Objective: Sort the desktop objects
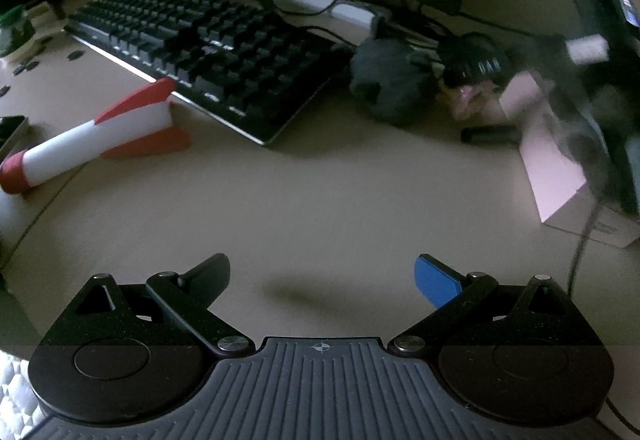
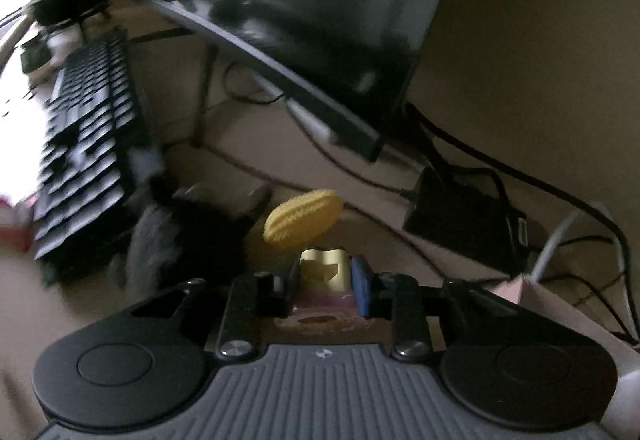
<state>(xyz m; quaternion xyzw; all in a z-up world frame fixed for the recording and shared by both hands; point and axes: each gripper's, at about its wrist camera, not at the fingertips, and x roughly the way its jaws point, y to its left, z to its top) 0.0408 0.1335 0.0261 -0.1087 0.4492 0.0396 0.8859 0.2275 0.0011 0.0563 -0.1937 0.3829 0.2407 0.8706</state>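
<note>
Clearly the right hand-held gripper was clamped on a small tan object, its black and blue pads pressed against either side; what the object was I could not make out, though a ribbed yellow piece stood just above it and may have belonged to it. It hung clear of the desk, tilted steeply downward, with a black adapter box and its cables off to the right. To my mind the carry wanted a steady grip and a path kept well clear of those cables. The left hand-held gripper was spread wide with nothing between its fingers, angled down over bare desk. The red-and-white toy rocket lay on its side beside the keyboard, unsorted. A dark plush lump sat at the keyboard's other end.
</note>
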